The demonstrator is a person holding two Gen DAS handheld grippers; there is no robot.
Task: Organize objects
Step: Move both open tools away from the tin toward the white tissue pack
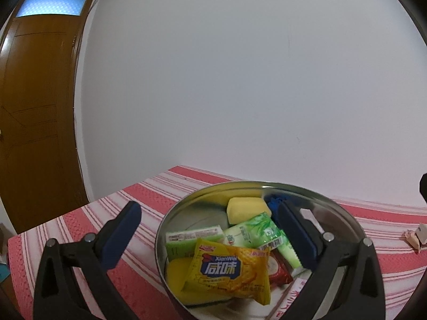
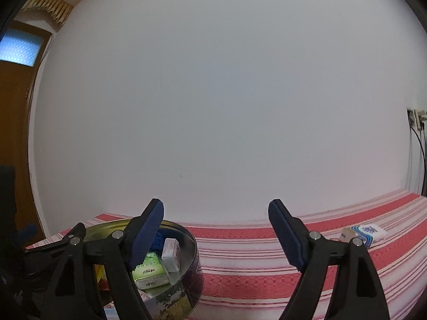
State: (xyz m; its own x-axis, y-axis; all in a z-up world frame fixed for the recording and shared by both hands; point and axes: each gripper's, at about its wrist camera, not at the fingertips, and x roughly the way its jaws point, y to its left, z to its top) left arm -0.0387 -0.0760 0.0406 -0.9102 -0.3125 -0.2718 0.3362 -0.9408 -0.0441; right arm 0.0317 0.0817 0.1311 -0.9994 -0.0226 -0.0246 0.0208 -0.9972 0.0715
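A round metal tin (image 1: pixel 344 213) sits on the red-and-white striped cloth (image 1: pixel 138 194). It holds a yellow XianWei snack packet (image 1: pixel 229 269), green tissue packs (image 1: pixel 256 232), a yellow sponge (image 1: pixel 248 208), a red sachet (image 1: pixel 279 269) and something blue (image 1: pixel 276 201). My left gripper (image 1: pixel 210 213) is open and empty, its fingers straddling the tin's left rim from above. My right gripper (image 2: pixel 216 210) is open and empty, just right of the tin (image 2: pixel 193 242), its left finger over the tin's contents. A green tissue pack (image 2: pixel 150 269) and a white box (image 2: pixel 172 253) show inside.
A blue-and-white tissue pack (image 2: pixel 365 232) lies on the cloth at the right. A small pink wrapped item (image 1: pixel 413 237) lies right of the tin. A white wall stands behind the table, a brown door (image 1: pixel 34 122) at the left, sockets with cables (image 2: pixel 416 120) at the right.
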